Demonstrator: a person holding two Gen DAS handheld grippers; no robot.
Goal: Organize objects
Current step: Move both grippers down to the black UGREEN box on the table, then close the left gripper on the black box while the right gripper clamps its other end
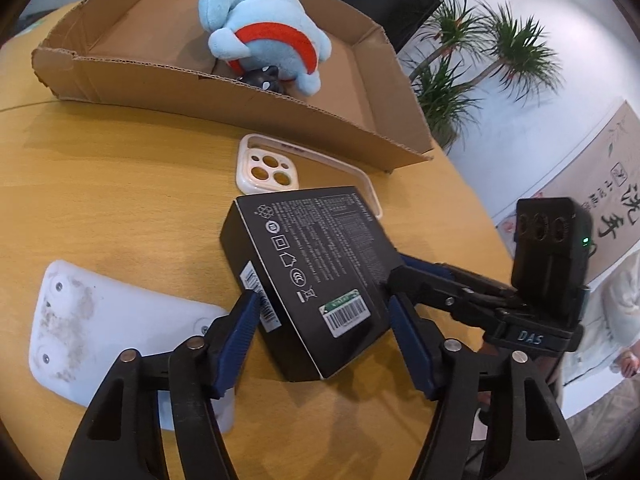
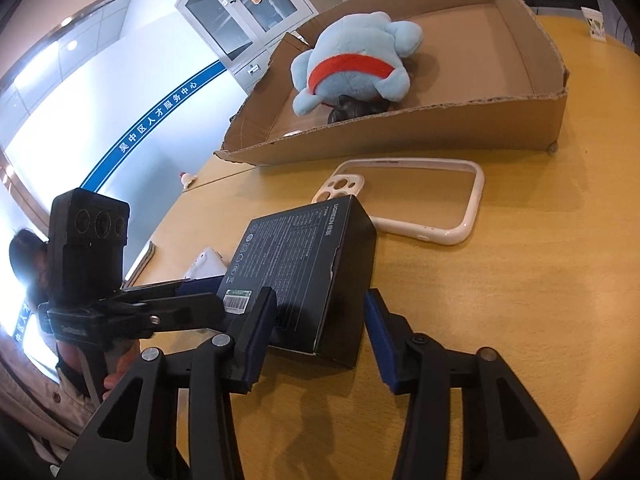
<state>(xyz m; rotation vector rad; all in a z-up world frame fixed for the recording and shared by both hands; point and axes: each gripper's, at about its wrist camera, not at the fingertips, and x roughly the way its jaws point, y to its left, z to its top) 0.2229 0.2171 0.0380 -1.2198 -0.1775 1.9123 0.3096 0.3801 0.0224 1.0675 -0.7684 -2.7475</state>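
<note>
A black printed box (image 1: 316, 268) (image 2: 296, 256) lies on the wooden table (image 1: 100, 200), its far end by a white phone case (image 1: 264, 168) (image 2: 440, 200). My left gripper (image 1: 320, 332) stands around the box's near end, a blue pad pressing each side. My right gripper (image 2: 316, 332) holds the same box from the other side, one pad on its top face and the other against its side wall. Each gripper shows in the other's view, the right gripper (image 1: 412, 272) and the left gripper (image 2: 196, 284). Behind, a torn cardboard box (image 1: 200, 100) (image 2: 400, 136) holds a light-blue plush toy (image 1: 264, 28) (image 2: 352, 64).
A small dark object (image 1: 264, 78) (image 2: 352, 110) lies under the plush toy. A scuffed white plastic plate (image 1: 100, 328) lies on the table left of my left gripper. Potted plants (image 1: 460, 80) stand past the table's edge. A person (image 2: 24, 256) is at the side.
</note>
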